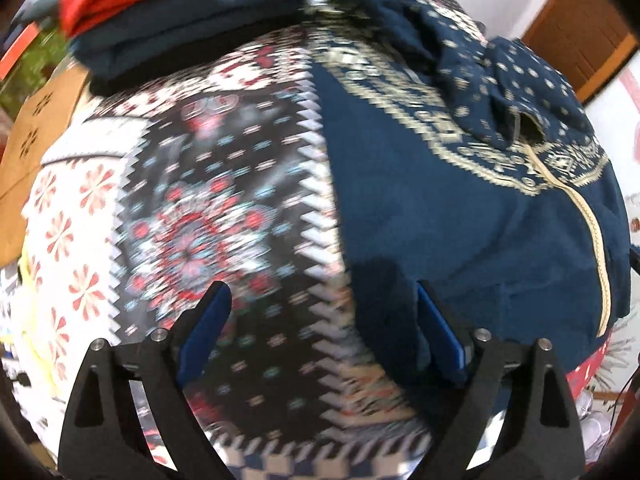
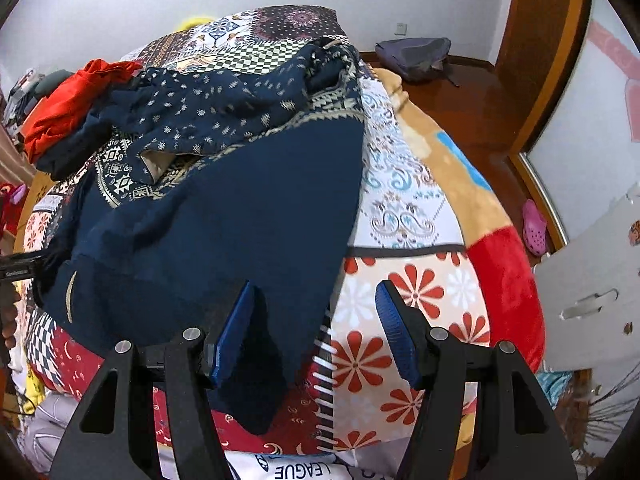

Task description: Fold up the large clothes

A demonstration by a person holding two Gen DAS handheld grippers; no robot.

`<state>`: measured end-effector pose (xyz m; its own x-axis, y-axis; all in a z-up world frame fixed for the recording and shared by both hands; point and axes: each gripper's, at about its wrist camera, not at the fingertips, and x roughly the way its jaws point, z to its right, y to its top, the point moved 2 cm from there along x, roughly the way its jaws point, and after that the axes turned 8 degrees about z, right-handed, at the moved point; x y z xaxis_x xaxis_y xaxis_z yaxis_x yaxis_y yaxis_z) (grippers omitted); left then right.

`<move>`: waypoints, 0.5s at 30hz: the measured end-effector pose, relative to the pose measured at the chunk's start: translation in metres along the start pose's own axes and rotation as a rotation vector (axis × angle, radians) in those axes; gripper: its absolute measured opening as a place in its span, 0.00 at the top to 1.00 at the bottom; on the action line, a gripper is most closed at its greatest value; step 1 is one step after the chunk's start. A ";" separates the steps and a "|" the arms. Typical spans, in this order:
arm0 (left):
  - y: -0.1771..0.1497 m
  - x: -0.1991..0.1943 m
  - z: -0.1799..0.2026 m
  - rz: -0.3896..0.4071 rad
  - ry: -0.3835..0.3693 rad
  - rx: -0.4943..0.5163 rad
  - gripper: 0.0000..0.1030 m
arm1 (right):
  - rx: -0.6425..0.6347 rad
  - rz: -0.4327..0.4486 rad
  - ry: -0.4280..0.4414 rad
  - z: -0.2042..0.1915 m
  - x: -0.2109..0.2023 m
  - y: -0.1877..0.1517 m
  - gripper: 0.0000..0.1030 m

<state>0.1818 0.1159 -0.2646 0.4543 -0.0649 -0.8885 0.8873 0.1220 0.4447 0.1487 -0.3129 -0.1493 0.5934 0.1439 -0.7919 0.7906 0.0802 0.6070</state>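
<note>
While one navy garment (image 2: 224,216) with gold geometric trim lies spread across a patchwork bedspread (image 2: 416,280), we count two more pieces of clothing behind it: a red one (image 2: 60,108) heaped on a folded dark blue one (image 1: 192,28). Beneath the bedspread's near edge, we read one word, "LEAGUE", on white fabric (image 2: 296,470). A single pink clog (image 2: 534,226) sits on the wooden floor (image 2: 460,96). Our left gripper (image 1: 322,300) is spread wide with nothing clasped, its jaws straddling the garment's left edge. Our right gripper (image 2: 316,300) stands half parted over the garment's right edge, gripping nothing; whether either pad touches cloth we cannot tell.
</note>
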 end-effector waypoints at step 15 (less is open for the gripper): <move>-0.025 -0.031 -0.066 0.008 0.084 -0.116 0.11 | 0.013 0.000 0.017 0.004 -0.004 -0.011 0.42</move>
<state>0.1404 0.1801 -0.2557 0.4482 0.0194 -0.8937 0.8665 0.2363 0.4397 0.1382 -0.3182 -0.1528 0.5905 0.1608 -0.7909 0.7929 0.0673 0.6057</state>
